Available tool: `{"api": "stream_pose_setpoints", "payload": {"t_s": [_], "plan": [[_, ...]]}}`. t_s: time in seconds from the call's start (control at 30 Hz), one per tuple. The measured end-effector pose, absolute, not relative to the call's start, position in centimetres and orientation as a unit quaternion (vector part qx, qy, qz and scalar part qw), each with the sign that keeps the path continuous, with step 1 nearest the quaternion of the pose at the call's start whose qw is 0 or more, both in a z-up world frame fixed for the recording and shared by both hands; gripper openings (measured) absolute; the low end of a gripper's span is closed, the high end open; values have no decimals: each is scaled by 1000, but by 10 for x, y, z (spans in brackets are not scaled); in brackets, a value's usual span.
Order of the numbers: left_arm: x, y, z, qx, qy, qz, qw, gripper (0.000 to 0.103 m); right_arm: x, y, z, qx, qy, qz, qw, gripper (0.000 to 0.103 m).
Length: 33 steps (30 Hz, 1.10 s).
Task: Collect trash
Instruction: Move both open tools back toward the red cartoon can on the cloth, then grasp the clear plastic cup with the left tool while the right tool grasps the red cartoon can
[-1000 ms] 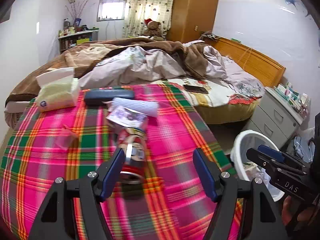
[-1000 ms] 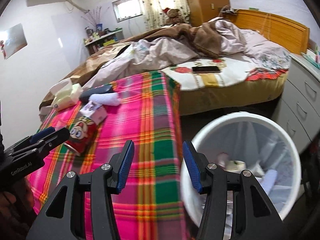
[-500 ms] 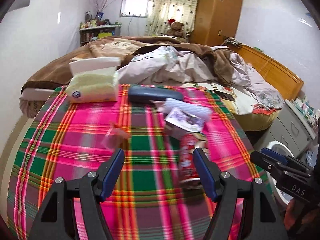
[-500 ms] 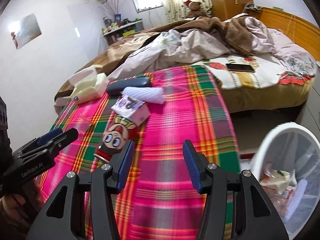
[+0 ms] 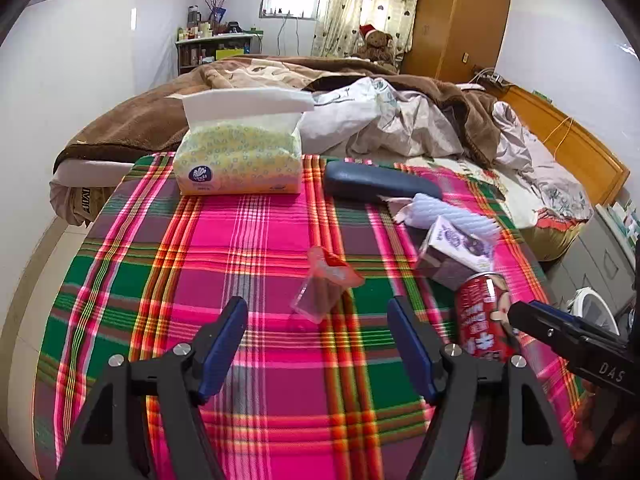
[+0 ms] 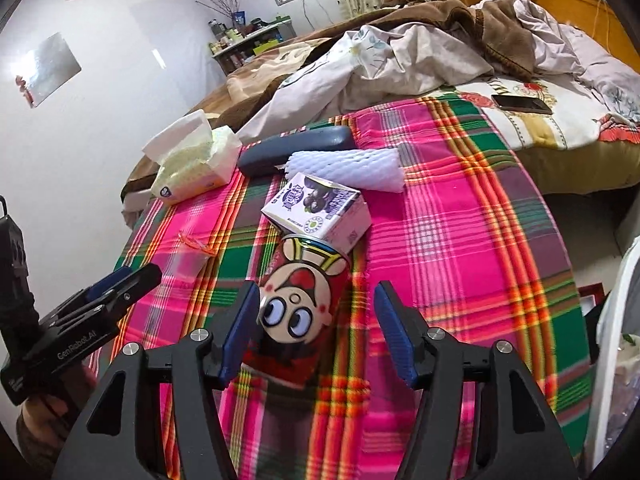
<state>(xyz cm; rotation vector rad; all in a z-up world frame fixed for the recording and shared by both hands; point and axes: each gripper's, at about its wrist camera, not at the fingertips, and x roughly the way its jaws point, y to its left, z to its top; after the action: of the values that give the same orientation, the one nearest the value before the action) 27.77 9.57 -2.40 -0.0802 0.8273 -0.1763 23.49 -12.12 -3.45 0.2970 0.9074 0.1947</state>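
Lying on the plaid cloth (image 6: 460, 240), the red can (image 6: 304, 300) was framed by the right gripper (image 6: 316, 328), whose jaws had just been widened without touching it; the left gripper (image 5: 318, 344) was held open before a clear wrapper (image 5: 320, 292).

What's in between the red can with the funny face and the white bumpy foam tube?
In the right wrist view, the purple-and-white drink carton lies between the red can and the white foam tube; its near edge reaches the can's top.

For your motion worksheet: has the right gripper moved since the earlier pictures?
Yes. The right gripper has swung left, away from the white bin and over the plaid cloth, now straddling the red can, jaws just opened wider.
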Motion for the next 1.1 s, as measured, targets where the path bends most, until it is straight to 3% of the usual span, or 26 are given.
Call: {"api": "stream_pose_setpoints", "payload": {"t_s": [0.17, 0.27, 0.83, 0.93, 1.0, 1.1], "plan": [[290, 95, -34, -32, 419, -106, 901, 75, 244, -115, -40, 141, 448, 83, 879, 62], [296, 95, -37, -22, 423, -105, 900, 75, 248, -112, -43, 134, 455, 76, 877, 68], [323, 87, -52, -2, 440, -110, 891, 74, 253, -100, -49, 65, 468, 57, 880, 68], [324, 87, -55, 0, 446, -110, 888, 66, 252, -99, -50, 62, 467, 59, 880, 64], [324, 86, -57, -2, 449, -112, 886, 57, 252, -97, -51, 57, 468, 57, 880, 57], [322, 85, -58, -1, 451, -116, 885, 44, 251, -96, -51, 52, 466, 58, 881, 55]]}}
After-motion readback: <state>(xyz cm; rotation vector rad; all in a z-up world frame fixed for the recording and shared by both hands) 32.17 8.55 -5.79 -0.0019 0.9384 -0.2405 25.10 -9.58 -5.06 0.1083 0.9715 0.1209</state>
